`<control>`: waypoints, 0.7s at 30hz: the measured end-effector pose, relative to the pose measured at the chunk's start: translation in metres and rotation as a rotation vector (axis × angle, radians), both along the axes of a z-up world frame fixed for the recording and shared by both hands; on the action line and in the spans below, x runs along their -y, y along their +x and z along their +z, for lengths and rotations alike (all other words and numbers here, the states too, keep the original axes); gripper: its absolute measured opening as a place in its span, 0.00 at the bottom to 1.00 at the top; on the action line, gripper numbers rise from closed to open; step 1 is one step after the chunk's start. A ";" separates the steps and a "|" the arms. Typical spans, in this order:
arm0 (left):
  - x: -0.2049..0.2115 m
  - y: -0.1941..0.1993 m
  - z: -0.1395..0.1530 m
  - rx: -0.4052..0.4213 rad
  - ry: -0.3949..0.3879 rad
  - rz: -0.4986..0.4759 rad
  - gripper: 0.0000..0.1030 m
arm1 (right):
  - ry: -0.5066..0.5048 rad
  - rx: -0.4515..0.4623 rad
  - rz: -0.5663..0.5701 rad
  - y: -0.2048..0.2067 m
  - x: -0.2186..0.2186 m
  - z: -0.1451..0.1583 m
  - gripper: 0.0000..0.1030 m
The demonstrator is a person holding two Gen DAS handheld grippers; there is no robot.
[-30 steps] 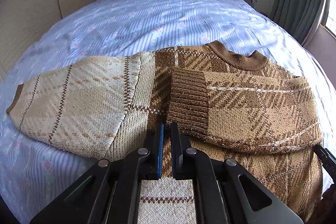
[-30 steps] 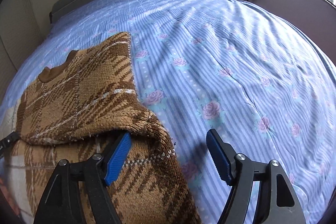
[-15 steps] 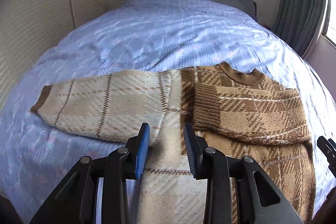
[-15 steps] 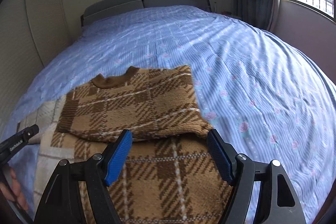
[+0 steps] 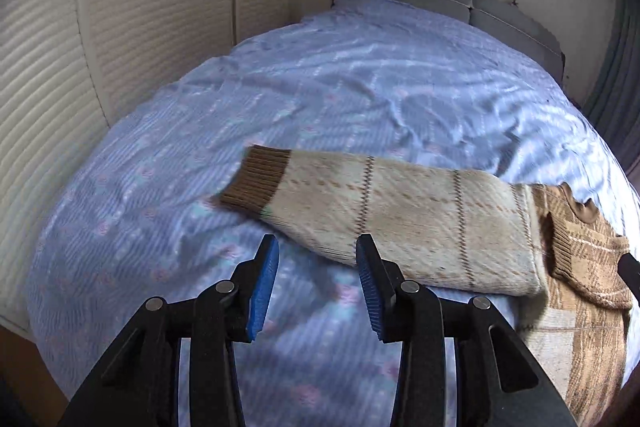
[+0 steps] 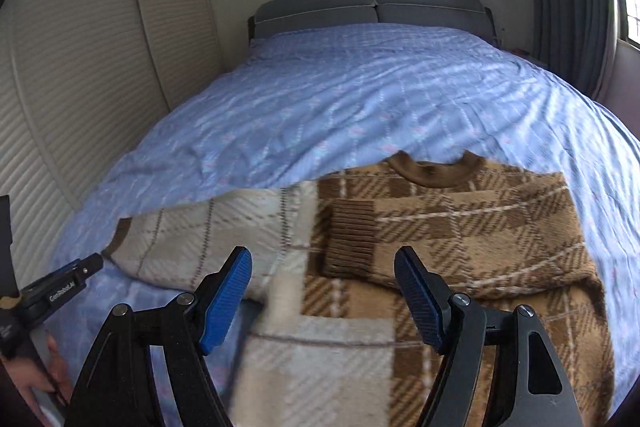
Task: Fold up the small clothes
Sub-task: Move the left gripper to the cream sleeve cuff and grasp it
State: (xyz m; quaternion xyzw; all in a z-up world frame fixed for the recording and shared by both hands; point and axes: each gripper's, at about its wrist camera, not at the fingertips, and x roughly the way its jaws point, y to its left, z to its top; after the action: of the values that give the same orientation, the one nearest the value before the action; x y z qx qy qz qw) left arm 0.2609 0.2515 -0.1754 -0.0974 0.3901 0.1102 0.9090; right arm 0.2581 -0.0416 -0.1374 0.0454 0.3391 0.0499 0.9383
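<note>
A brown and cream plaid sweater [image 6: 460, 247] lies flat on the blue bed. Its brown right sleeve [image 6: 440, 239] is folded across the chest, cuff [image 6: 350, 239] toward the middle. The cream left sleeve [image 5: 400, 219] stretches out to the left, with its brown cuff [image 5: 258, 183] at the far end. My left gripper [image 5: 316, 287] is open and empty, hovering just in front of the cream sleeve's near edge. My right gripper [image 6: 324, 295] is open and empty above the sweater's lower body. The left gripper also shows at the right wrist view's left edge [image 6: 60, 291].
The blue flowered bedspread [image 6: 360, 99] covers the whole bed. A grey headboard [image 6: 372, 7] stands at the far end. Cream slatted wardrobe doors [image 5: 80, 67] run close along the left side. Curtains and a window [image 6: 580, 7] are at the right.
My left gripper let go of the sweater, opened wide and swung left toward the cream sleeve. My right gripper pulled back and shifted left over the sweater's body, still open.
</note>
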 end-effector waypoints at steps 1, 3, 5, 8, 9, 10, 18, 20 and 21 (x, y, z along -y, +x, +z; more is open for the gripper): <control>-0.011 0.002 -0.003 -0.002 -0.007 0.008 0.43 | -0.003 0.004 0.017 0.002 -0.015 0.001 0.72; -0.030 0.006 -0.008 -0.003 -0.023 0.025 0.52 | -0.011 0.009 0.046 0.004 -0.039 0.002 0.72; -0.044 0.011 -0.013 -0.002 -0.040 0.034 0.55 | -0.021 0.007 0.068 0.006 -0.058 0.001 0.72; -0.057 0.019 -0.024 -0.006 -0.067 0.044 0.64 | -0.028 -0.001 0.086 0.008 -0.077 -0.004 0.72; -0.061 0.022 -0.028 -0.004 -0.082 0.046 0.67 | -0.030 -0.007 0.091 0.009 -0.082 -0.007 0.72; -0.064 0.025 -0.032 -0.005 -0.103 0.047 0.67 | -0.033 -0.012 0.094 0.010 -0.086 -0.009 0.72; -0.087 0.042 -0.064 -0.006 -0.302 0.143 0.65 | -0.042 -0.048 0.083 0.018 -0.094 -0.026 0.72; -0.092 0.041 -0.071 0.004 -0.340 0.175 0.61 | -0.040 -0.053 0.074 0.021 -0.094 -0.029 0.72; -0.094 0.041 -0.073 0.009 -0.345 0.189 0.57 | -0.041 -0.056 0.070 0.022 -0.094 -0.030 0.72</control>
State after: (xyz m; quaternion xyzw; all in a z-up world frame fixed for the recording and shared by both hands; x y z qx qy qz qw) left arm 0.3015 0.3451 -0.2483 -0.2885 0.3882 0.1258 0.8662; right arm 0.2803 0.0521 -0.1678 0.0158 0.3674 0.0744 0.9270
